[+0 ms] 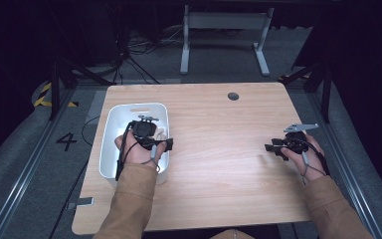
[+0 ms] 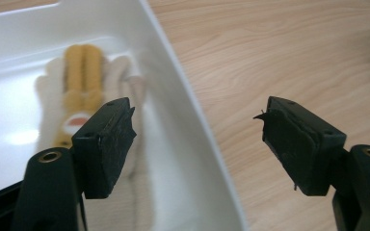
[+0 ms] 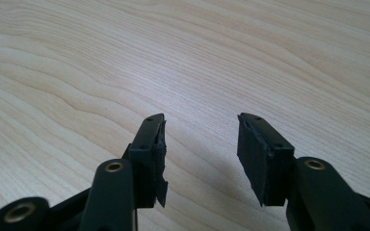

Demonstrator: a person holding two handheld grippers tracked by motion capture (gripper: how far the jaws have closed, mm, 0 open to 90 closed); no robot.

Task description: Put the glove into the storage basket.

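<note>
White plastic bin [image 1: 110,130] at nine o'clock on the table [image 1: 219,149], with a cream-and-tan soft toy [image 2: 79,91] lying flat on its floor. Left gripper [image 1: 146,134] above the bin's three o'clock side, jaws spread wide and empty, straddling the bin wall: one jaw over the toy, the other over bare wood. No contact with the toy as far as visible; toy blurred, so exact kind hard to tell.

Right gripper [image 1: 278,147] at three o'clock, well apart from the bin, jaws [image 3: 200,154] parted to a middling gap, holding nothing, low over bare wood.

Judged progress: either toy just dropped in, or pick not yet begun; impossible to say which. Nothing else loose on the tabletop, so little apparently left beyond a grasp or a withdrawal of the left hand.

Pale wood-grain laminate, matt, clean, with a round dark cable port [image 1: 233,96] at one o'clock. Around it grey carpet, dark surroundings, white desk legs [image 1: 224,35] at twelve, trailing cables on the floor, yellow-black hazard tape [image 1: 45,94] and a painted numeral 4 [image 1: 66,141] at nine to ten o'clock.
</note>
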